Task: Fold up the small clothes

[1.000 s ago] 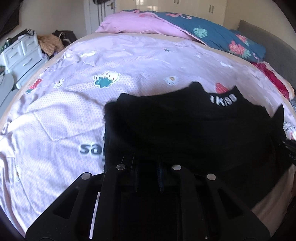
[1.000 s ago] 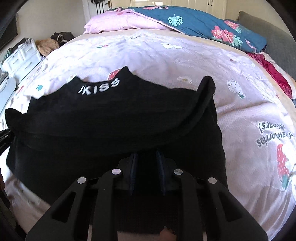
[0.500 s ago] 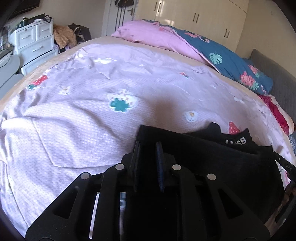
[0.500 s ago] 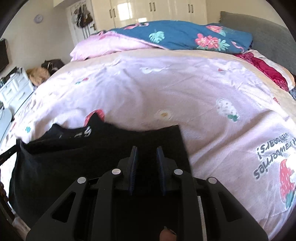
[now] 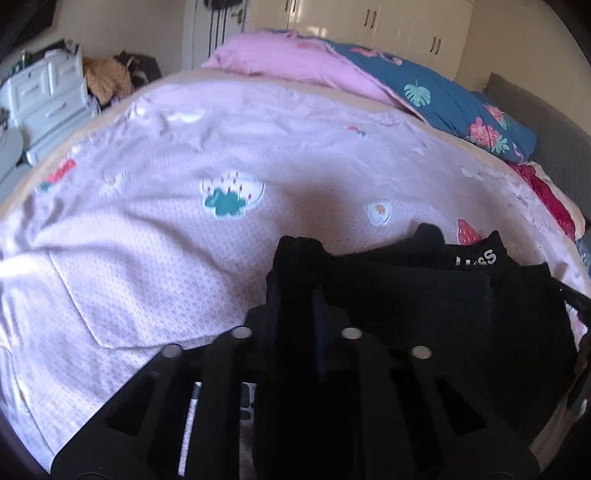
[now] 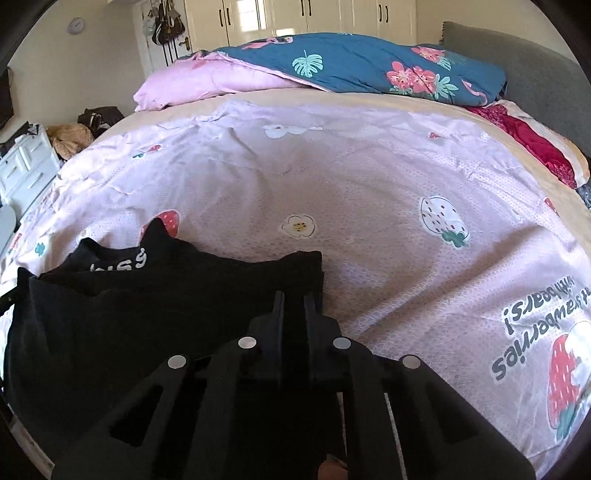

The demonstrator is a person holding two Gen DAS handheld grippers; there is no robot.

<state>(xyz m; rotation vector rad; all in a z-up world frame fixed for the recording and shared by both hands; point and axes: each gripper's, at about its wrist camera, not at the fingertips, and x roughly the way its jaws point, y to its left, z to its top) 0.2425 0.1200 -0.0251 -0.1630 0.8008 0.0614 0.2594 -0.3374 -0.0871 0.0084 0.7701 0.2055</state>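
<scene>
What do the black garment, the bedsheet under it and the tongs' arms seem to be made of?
Black garment: soft matte knit, probably cotton; it drapes and creases.
Bedsheet: thin printed woven cloth, wrinkled, slightly sheeny.
Right tongs: rigid matte black plastic, apparently, with metal-looking studs.

A bed [image 6: 369, 177] with a pale pink printed cover is lit by daylight. Behind the bed, cream wardrobes [image 6: 332, 14] are seen; left of it, a white drawer unit [image 5: 48, 96].

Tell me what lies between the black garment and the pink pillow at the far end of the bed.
Only bare lilac bedsheet with printed cartoons lies between the black garment and the pink pillow; the right wrist view shows it best.
</scene>
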